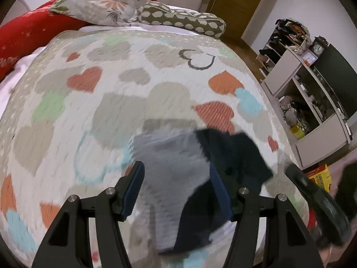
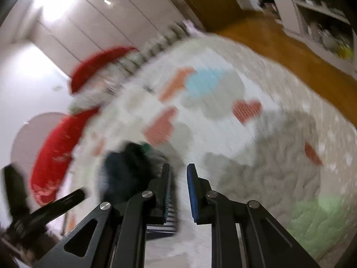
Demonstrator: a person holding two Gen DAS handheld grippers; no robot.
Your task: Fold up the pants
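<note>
Nearest in the left wrist view, the left tool [image 1: 176,187] stands open over the pants [image 1: 178,178], a small grey and dark navy garment lying on the heart-patterned bedspread [image 1: 89,102]; its pads flank the cloth without pressing it. The right tool [image 2: 178,187] has its jaws narrow with only a slim gap; whether striped cloth is caught between them I cannot tell through the blur. If it holds only a thin edge, the fabric may slip out mid-fold. The pants look bunched, so a fold now could set in creases. Farther off lie pillows [image 1: 107,6] and a cluttered shelf [image 1: 308,102].
</note>
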